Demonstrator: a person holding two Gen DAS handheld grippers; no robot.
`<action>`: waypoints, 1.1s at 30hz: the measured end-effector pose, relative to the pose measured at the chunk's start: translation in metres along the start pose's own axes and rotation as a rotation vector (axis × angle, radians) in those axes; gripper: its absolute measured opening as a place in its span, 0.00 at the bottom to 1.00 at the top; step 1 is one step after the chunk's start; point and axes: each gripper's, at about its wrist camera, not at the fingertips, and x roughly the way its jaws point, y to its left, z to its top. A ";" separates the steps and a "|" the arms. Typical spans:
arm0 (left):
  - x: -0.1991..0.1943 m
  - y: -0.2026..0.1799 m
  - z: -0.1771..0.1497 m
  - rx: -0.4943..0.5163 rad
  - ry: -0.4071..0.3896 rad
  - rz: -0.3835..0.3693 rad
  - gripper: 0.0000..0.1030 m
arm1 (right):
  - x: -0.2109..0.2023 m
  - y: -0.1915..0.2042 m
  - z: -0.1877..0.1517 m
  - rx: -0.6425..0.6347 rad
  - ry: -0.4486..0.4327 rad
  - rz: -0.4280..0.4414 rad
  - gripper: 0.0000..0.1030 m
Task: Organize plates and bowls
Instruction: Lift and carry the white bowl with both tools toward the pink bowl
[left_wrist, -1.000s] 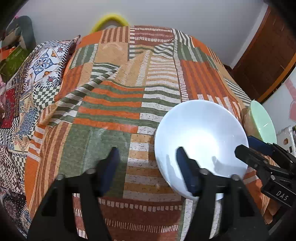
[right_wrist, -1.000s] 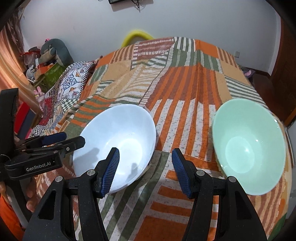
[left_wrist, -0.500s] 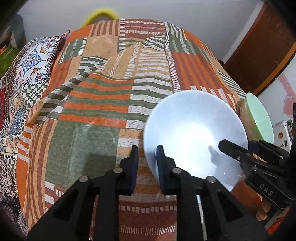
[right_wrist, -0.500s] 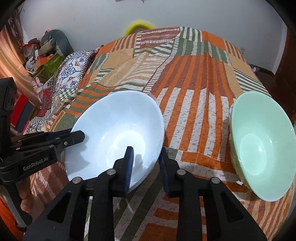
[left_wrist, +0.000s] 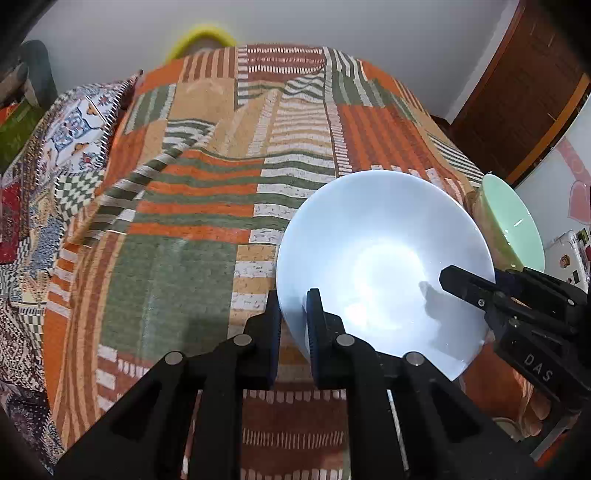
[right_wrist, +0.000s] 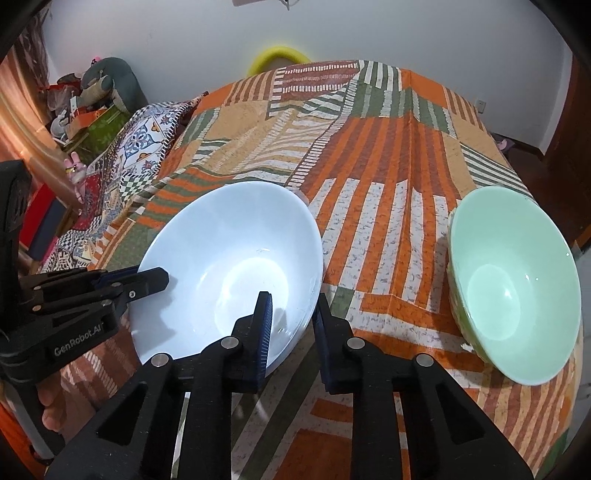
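White bowl (left_wrist: 384, 266): was tilted above the striped bedspread (left_wrist: 207, 206), held at 2 opposite rim points, 1 per tong.
Left gripper (left_wrist: 293, 314): had closed on the bowl's near rim, 1 finger inside, 1 outside.
Right gripper (right_wrist: 291, 317): had clamped the opposite rim the same way.
Green bowl (right_wrist: 513, 280): sat on the bedspread near its edge, apart from the white bowl, on the right gripper's side.
Pillow (right_wrist: 147, 140): lay at the bed's far left.
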 end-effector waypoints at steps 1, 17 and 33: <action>-0.003 -0.001 -0.001 0.002 -0.005 0.001 0.12 | -0.002 0.001 0.000 0.003 -0.002 0.003 0.19; -0.094 -0.019 -0.027 0.017 -0.128 0.018 0.12 | -0.069 0.016 -0.010 0.002 -0.117 0.067 0.19; -0.185 -0.025 -0.094 -0.012 -0.218 0.020 0.12 | -0.122 0.049 -0.048 -0.031 -0.178 0.134 0.19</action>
